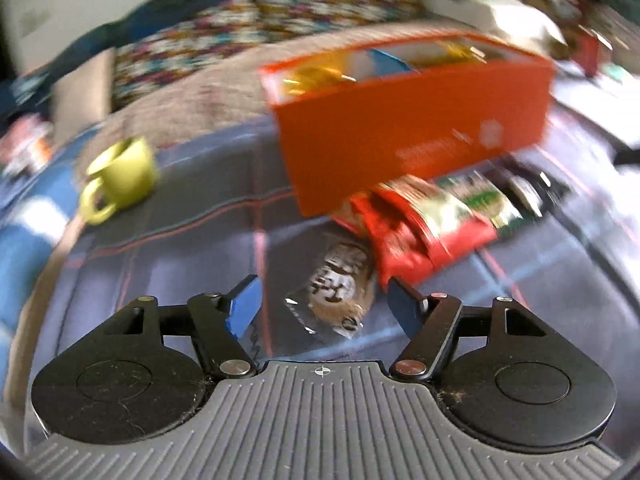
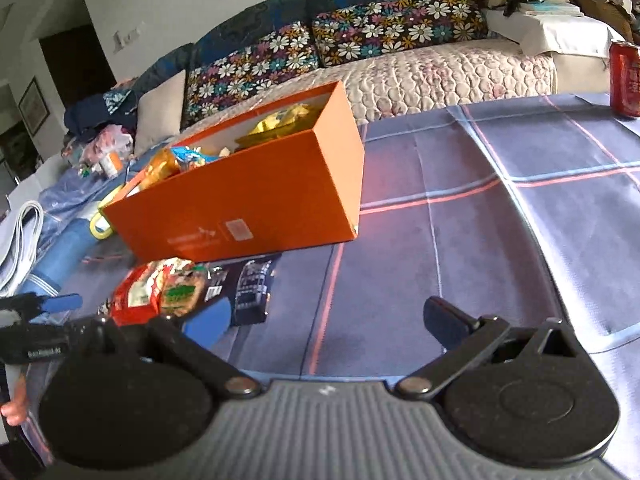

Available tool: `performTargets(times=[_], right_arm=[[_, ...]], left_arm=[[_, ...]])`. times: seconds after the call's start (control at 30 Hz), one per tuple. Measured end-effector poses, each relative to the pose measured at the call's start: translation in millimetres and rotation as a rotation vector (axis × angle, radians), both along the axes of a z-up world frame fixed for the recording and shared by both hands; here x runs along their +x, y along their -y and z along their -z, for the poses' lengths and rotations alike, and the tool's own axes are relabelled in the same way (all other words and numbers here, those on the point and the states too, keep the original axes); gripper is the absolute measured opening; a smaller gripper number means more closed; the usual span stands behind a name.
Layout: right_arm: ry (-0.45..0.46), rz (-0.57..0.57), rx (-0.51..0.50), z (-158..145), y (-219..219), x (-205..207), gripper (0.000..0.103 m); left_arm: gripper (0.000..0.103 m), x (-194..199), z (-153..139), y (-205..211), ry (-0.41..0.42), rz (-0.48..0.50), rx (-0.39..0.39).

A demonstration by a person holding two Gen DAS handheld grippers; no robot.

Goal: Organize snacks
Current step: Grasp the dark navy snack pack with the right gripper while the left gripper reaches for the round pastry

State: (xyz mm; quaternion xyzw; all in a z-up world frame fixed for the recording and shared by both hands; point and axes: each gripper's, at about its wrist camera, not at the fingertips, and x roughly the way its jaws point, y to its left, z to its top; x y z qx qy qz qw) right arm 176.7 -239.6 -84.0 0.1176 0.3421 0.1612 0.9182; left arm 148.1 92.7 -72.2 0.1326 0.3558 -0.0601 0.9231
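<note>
Behind the table, a quilted sofa with flowered cushions [image 2: 396, 28] is seen, and the table itself is covered by a blue checked cloth [image 2: 480, 208]. From the left wrist view, which is blurred, the left gripper [image 1: 324, 304] is shown with its jaws partly apart on either side of a small clear-wrapped snack [image 1: 338, 294] lying on the cloth; the blue pads are not seen pressing on it. Just beyond it a red snack bag [image 1: 404, 236] lies against the foot of the orange box [image 1: 412, 120], in which gold wrappers are already gathered, and a yellow-green mug [image 1: 120, 178] stands toward the table's left side. From the right wrist view, the right gripper [image 2: 332, 320] is held wide open over bare cloth with nothing between its fingers; the orange box [image 2: 248, 196] sits toward the sofa-side edge, the red bag [image 2: 136, 296] and a dark packet [image 2: 252, 288] lie in front of it, and a red can [image 2: 626, 80] stands near the far right corner. The small snack should probably be centred between the pads and squeezed gently, since the slippery wrapper could slide out, before being lifted clear of the red bag into the box.
</note>
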Motion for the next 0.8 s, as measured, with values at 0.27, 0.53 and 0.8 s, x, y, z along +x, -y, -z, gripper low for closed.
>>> performTargets(times=[0.27,0.53,0.8], right_arm=[[-0.002,-0.040,-0.063,4.7,-22.6,9.6,0.103],[0.132,-0.164,-0.225,-3.3,-85.6,30.1,0.102],[0.097,-0.185,-0.231,12.9,-93.2,47.9,0.053]], left_arm=[[0.004,25.8,15.5,-5.4,-0.062,0.149,-0.042],[0.007,-6.5,18.8,-15.2,-0.015,-0.067,-0.212],[0.022,-11.0,21.1,-9.7,-0.015,-0.064,-0.221]])
